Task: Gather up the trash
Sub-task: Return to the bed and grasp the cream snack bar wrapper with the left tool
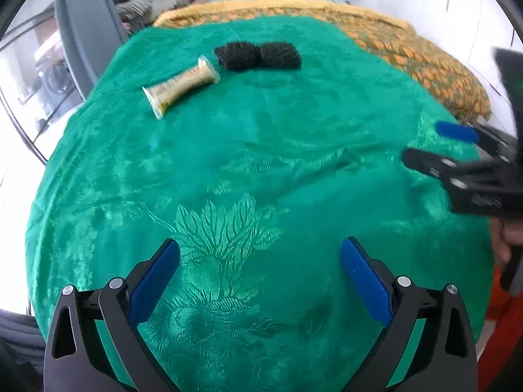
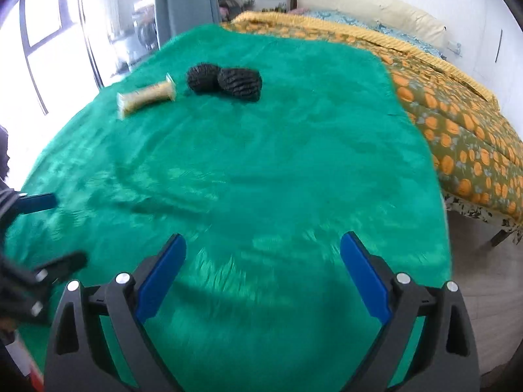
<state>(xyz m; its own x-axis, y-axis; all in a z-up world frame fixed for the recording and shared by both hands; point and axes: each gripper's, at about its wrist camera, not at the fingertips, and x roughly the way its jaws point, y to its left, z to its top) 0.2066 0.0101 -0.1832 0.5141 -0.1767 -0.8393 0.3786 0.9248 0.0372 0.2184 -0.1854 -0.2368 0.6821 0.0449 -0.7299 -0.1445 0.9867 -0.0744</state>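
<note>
Bed under green plush blanket (image 1: 261, 163); crumpled gold foil wrapper (image 1: 181, 86) upper left, beside two black knitted bundles (image 1: 258, 55). Left claw (image 1: 260, 272), right claw (image 2: 263, 269) wide, empty. Approach wrapper low, pinch its middle.

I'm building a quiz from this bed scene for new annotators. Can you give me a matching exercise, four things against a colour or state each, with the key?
Things:
1. wrapper
2. blanket
3. quilt
4. left gripper

Descriptions:
A. olive with orange pumpkin-like print
B. open, nothing between its blue pads
C. green, plush, with a leaf pattern
D. pale gold, twisted in the middle, lying beside two black ribbed bundles

Pairs: 1-D, 2-C, 3-A, 4-B
</note>
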